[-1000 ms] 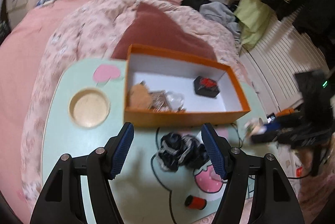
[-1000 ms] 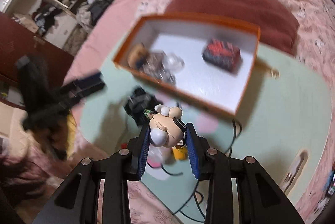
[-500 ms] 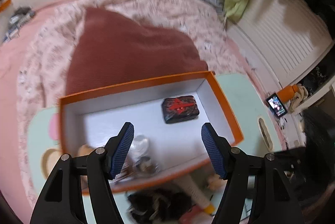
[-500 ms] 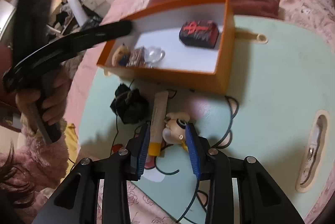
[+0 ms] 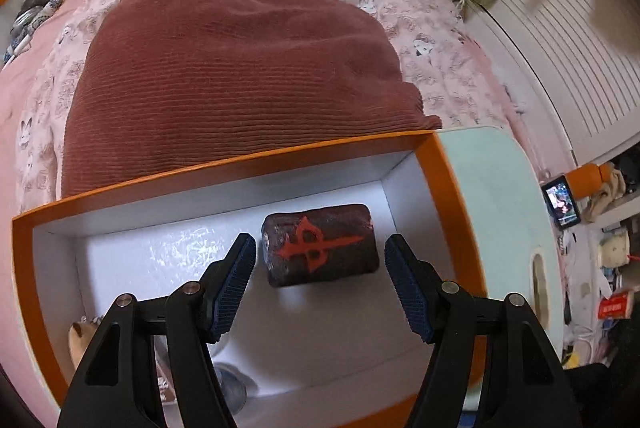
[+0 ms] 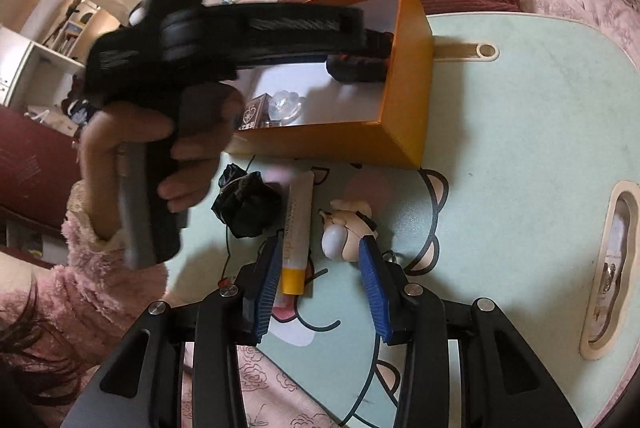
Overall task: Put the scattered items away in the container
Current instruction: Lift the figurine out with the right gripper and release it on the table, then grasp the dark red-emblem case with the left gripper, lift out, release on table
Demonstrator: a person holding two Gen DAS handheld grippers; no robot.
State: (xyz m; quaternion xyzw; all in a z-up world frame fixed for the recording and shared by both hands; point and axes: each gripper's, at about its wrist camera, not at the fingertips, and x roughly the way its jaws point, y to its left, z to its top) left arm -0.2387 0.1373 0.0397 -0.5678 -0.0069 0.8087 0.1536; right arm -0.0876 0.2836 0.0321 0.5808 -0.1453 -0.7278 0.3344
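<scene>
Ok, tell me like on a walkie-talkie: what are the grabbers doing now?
Left gripper open over orange box, nothing held. Right gripper just opening; toy figure on table, against one finger. Cream tube close beside.

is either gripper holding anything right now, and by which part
Nothing is held. The left gripper hangs open over the dark case with a red mark; the right gripper, jaws just opening, has let go of the small cream figurine.

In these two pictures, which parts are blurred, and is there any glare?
Left wrist view: sharp; a glossy glare patch on the white floor of the box, beside the dark case; fisheye bends the edges. Right wrist view: the left gripper and hand are motion-blurred; the tube is sharp.
</scene>
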